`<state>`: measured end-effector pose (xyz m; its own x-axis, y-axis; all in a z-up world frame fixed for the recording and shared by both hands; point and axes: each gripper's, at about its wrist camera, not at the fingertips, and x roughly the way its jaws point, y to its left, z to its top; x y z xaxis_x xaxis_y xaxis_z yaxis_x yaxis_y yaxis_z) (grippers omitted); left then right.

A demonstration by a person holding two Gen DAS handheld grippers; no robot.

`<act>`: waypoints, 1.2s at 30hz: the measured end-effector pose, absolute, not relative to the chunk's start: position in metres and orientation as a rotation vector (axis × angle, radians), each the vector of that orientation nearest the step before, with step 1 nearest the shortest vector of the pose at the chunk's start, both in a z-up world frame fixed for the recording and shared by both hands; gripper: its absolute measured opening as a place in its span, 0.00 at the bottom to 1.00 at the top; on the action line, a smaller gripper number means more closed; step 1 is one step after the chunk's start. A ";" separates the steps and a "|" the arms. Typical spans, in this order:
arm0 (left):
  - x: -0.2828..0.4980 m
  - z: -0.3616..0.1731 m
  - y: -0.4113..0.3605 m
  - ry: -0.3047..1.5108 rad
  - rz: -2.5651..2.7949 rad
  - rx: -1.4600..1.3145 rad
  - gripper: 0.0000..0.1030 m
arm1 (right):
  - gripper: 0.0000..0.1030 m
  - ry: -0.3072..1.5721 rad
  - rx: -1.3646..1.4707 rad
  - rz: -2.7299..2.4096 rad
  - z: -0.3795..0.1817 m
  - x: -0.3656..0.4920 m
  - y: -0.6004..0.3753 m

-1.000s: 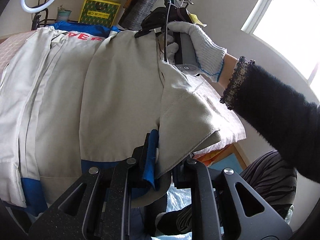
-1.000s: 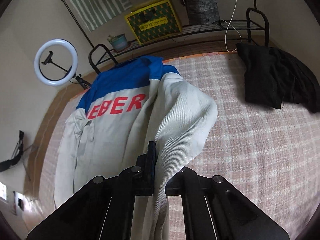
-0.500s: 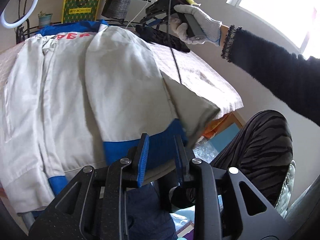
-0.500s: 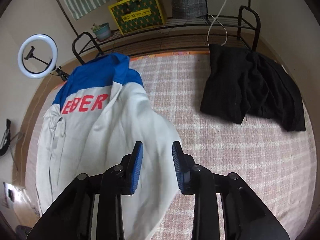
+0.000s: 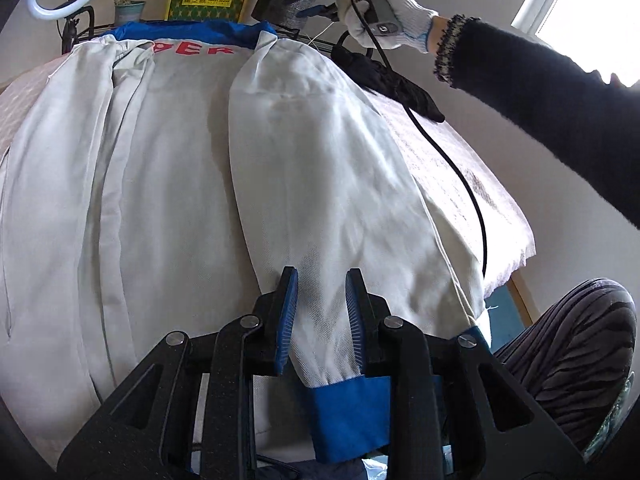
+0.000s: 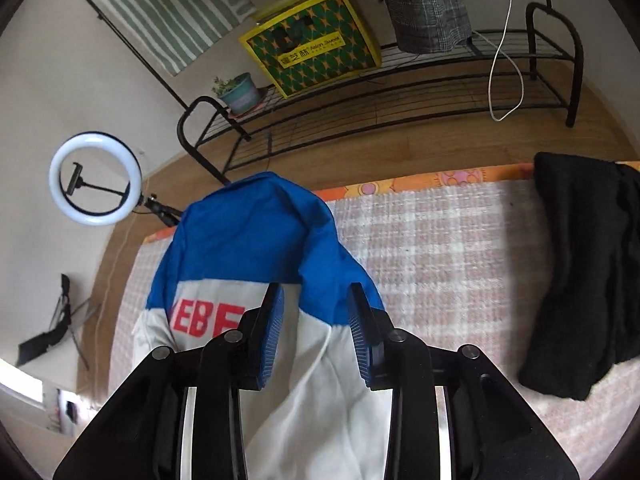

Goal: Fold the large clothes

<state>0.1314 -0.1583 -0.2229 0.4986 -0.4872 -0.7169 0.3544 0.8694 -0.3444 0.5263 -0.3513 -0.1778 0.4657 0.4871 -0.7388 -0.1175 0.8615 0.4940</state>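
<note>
A cream jacket (image 5: 180,180) with a blue yoke and red letters lies back up on the bed. Its right sleeve (image 5: 320,160) is folded over the back, and the blue cuff (image 5: 348,420) hangs at the near edge. My left gripper (image 5: 321,280) hovers open over the lower sleeve; the cloth shows between the fingers, unpinched. In the right wrist view, my right gripper (image 6: 316,296) stands open above the jacket's blue shoulder (image 6: 248,248), holding nothing. A gloved hand (image 5: 396,12) holds that gripper at the far end.
A black garment (image 6: 580,272) lies on the pink checked cover (image 6: 440,260) to the right. Beyond the bed stand a metal rack (image 6: 380,92), a yellow-green box (image 6: 312,40) and a ring light (image 6: 95,178). A black cable (image 5: 460,176) trails over the bed. The person's leg (image 5: 580,360) is at the near right.
Both grippers have let go of the sleeve, which now lies flat across the jacket's back. The right gripper has moved off toward the collar end; the left has shifted over the sleeve.
</note>
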 end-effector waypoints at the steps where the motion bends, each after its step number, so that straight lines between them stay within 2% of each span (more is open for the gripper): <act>1: 0.136 -0.226 -0.159 0.919 -0.509 -0.158 0.22 | 0.30 1.030 0.423 0.394 -0.184 0.537 -0.348; 8: 0.148 -0.238 -0.154 0.931 -0.518 -0.214 0.22 | 0.30 1.078 0.518 0.420 -0.221 0.579 -0.334; 14: 0.149 -0.239 -0.151 0.927 -0.524 -0.240 0.22 | 0.28 1.063 0.466 0.418 -0.220 0.581 -0.332; 22: 0.148 -0.237 -0.153 0.914 -0.521 -0.221 0.22 | 0.33 1.098 0.514 0.424 -0.237 0.590 -0.339; 24: 0.148 -0.237 -0.154 0.911 -0.520 -0.219 0.22 | 0.27 1.090 0.525 0.467 -0.237 0.591 -0.333; 26: 0.147 -0.237 -0.154 0.909 -0.520 -0.216 0.22 | 0.09 1.083 0.492 0.484 -0.234 0.591 -0.326; 30: 0.147 -0.238 -0.154 0.909 -0.523 -0.221 0.22 | 0.04 1.069 0.320 0.453 -0.218 0.585 -0.307; 36: 0.147 -0.238 -0.153 0.906 -0.523 -0.227 0.22 | 0.01 0.974 -0.235 0.219 -0.201 0.575 -0.244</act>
<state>0.1470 -0.1527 -0.2385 0.5032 -0.5224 -0.6884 0.3357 0.8522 -0.4013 0.5747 -0.2438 -0.2014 0.5440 0.0780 -0.8354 -0.2876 0.9527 -0.0984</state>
